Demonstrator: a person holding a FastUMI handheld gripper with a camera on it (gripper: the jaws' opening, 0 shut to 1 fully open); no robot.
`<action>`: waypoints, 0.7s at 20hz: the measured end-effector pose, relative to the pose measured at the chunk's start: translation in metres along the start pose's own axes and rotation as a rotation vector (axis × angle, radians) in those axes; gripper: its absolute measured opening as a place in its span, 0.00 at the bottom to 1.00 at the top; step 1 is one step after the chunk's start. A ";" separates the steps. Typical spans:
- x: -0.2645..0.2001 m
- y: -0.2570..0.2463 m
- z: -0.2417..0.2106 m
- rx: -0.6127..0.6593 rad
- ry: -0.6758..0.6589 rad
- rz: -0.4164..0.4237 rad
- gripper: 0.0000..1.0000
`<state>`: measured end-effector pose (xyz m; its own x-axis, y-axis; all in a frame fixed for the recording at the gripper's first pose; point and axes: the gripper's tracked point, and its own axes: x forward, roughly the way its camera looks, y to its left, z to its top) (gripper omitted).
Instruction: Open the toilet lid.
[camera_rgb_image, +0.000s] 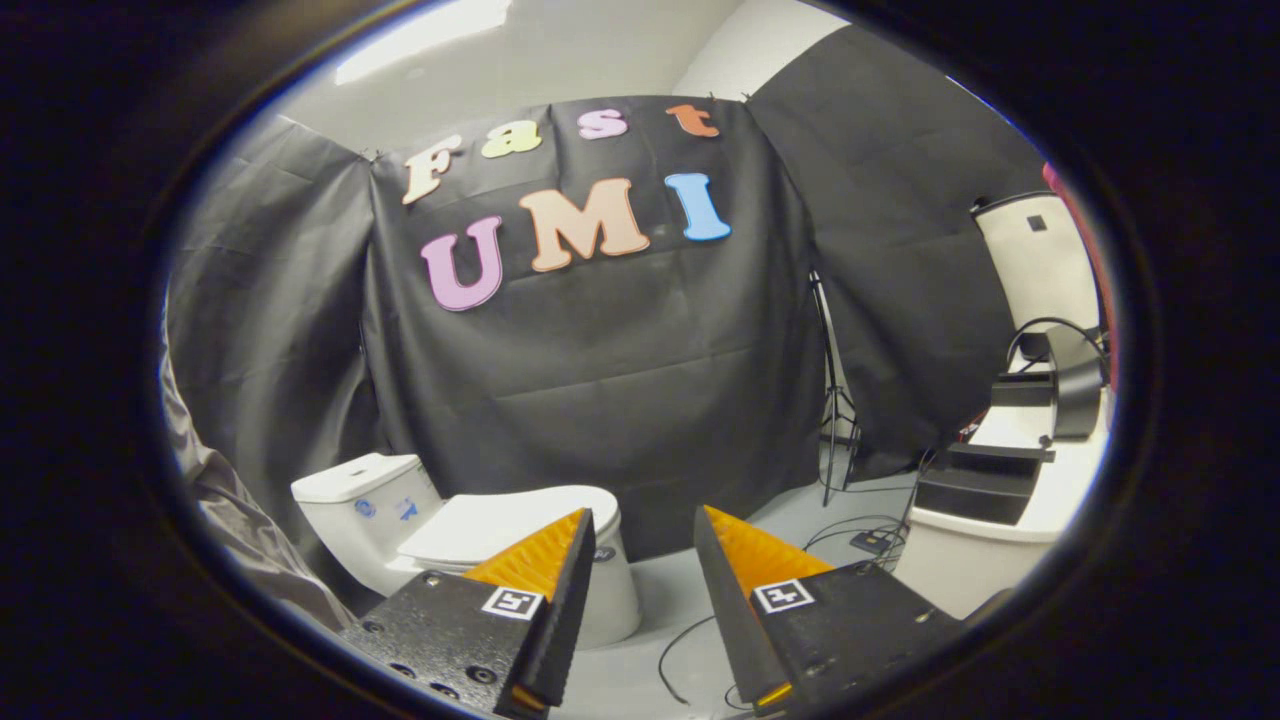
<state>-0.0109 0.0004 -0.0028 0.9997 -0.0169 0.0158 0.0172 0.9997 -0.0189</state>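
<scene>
A white toilet (420, 540) stands on the floor against the black cloth wall, beyond my left finger. Its lid (500, 522) lies flat and closed over the seat, and the tank (360, 495) sits behind it to the left. My gripper (645, 520) hangs well short of the toilet and above it, open, with nothing between its fingers. The left finger (535, 565) overlaps the front part of the toilet bowl in the view; the right finger (750, 560) points at bare floor.
A light stand (832, 400) rises by the cloth to the right. Cables (850, 535) trail across the grey floor. A white counter (1000, 500) with black equipment (975, 480) stands at the right. A grey sleeve (230, 520) shows at the left.
</scene>
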 end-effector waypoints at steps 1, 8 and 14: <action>0.000 0.000 0.000 0.000 -0.004 0.000 0.62; -0.001 0.000 0.000 0.000 -0.008 0.003 0.62; -0.001 -0.001 -0.001 0.003 -0.001 0.001 0.62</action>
<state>-0.0119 -0.0004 -0.0036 0.9997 -0.0155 0.0163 0.0158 0.9997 -0.0158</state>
